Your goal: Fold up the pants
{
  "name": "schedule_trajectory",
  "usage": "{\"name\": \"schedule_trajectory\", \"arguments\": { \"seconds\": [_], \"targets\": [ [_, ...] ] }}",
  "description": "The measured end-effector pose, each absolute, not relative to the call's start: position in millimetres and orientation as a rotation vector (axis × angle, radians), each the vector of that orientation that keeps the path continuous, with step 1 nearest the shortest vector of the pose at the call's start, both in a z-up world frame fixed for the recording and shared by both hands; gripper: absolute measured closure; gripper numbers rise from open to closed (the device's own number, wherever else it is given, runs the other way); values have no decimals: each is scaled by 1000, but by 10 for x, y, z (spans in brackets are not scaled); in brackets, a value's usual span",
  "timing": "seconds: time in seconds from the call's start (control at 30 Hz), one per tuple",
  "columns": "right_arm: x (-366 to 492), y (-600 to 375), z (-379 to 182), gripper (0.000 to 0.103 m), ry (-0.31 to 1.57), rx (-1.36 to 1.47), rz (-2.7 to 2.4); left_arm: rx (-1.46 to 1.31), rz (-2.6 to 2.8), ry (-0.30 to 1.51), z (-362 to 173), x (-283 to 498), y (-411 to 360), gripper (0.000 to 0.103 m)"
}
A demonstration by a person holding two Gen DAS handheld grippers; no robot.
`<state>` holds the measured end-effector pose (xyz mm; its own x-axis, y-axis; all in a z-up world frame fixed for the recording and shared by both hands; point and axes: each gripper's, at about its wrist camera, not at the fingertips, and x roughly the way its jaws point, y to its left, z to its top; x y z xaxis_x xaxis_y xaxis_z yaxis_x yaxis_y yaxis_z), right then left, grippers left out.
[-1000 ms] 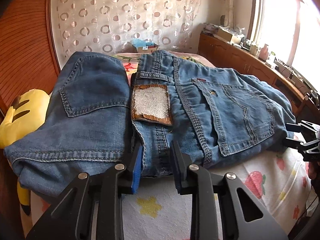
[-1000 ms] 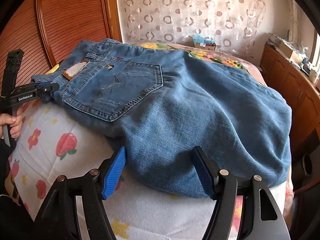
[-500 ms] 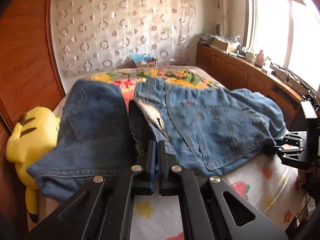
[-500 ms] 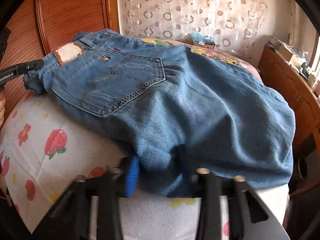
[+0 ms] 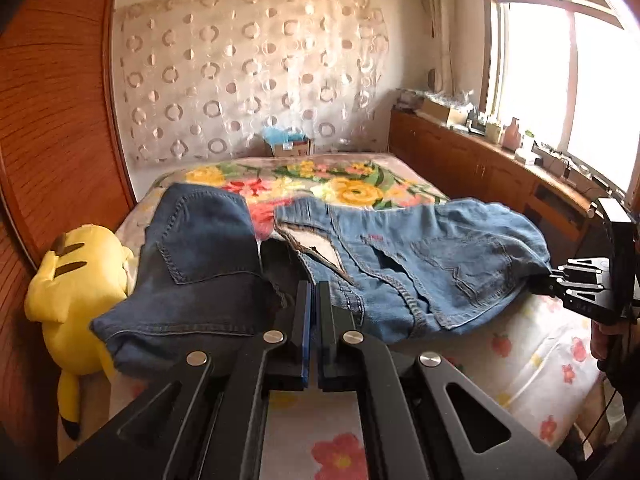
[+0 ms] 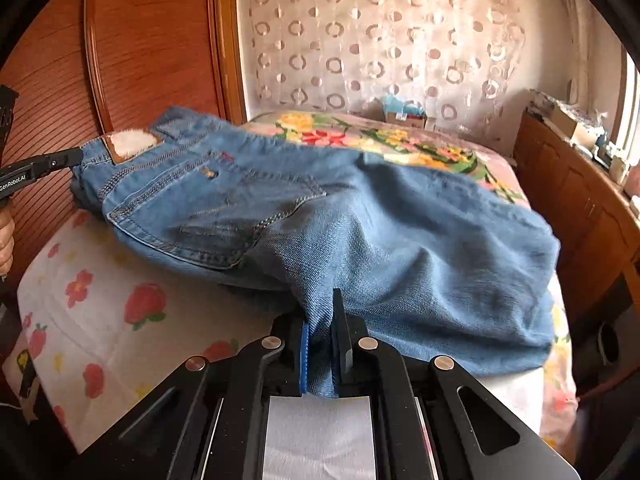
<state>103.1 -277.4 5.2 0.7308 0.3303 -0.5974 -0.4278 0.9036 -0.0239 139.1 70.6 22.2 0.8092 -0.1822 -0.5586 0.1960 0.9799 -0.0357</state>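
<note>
Light blue jeans (image 6: 400, 220) lie folded across the bed, waistband with a leather patch (image 6: 130, 144) to the left. My right gripper (image 6: 322, 320) is shut on a pinch of the jeans' near edge. My left gripper (image 5: 314, 300) is shut on the waistband end of the same jeans (image 5: 420, 264) and lifts it off the bed. In the right wrist view the left gripper (image 6: 78, 156) shows at the waistband. In the left wrist view the right gripper (image 5: 554, 276) shows at the jeans' far right end.
A darker pair of jeans (image 5: 192, 272) lies folded to the left, next to a yellow plush toy (image 5: 76, 288). A wooden headboard (image 6: 152, 48) stands behind. A wooden cabinet (image 5: 480, 168) runs along the window side. The bed (image 6: 120, 320) has a strawberry-print sheet.
Both grippers have shut on the light jeans, left at the waistband and right at the near edge. The jeans have lifted and bunched, and both cameras have pulled back.
</note>
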Motion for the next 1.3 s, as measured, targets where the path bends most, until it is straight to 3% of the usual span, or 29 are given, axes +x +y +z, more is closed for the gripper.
{"name": "schedule_trajectory", "arguments": {
  "seconds": [0.37,0.83,1.03,1.1,1.27,1.3],
  "targets": [
    [309,-3015,177,95,578,-162,519,0,-156,542,458,666,963,100],
    [271,-3117,-164,95,642,-142,593,26,-133,675,-30,452,935,100],
    [185,-3128,-125,80,654,-102,592,49,-136,655,79,381,857,98],
    [124,-3072,-107,78,648,-101,584,56,-137,645,119,391,827,79],
    [-33,-3164,-21,71,616,-80,556,38,-161,636,128,469,748,51],
    [-50,-3202,-4,70,606,-74,547,36,-168,637,122,494,722,40]
  ]
}}
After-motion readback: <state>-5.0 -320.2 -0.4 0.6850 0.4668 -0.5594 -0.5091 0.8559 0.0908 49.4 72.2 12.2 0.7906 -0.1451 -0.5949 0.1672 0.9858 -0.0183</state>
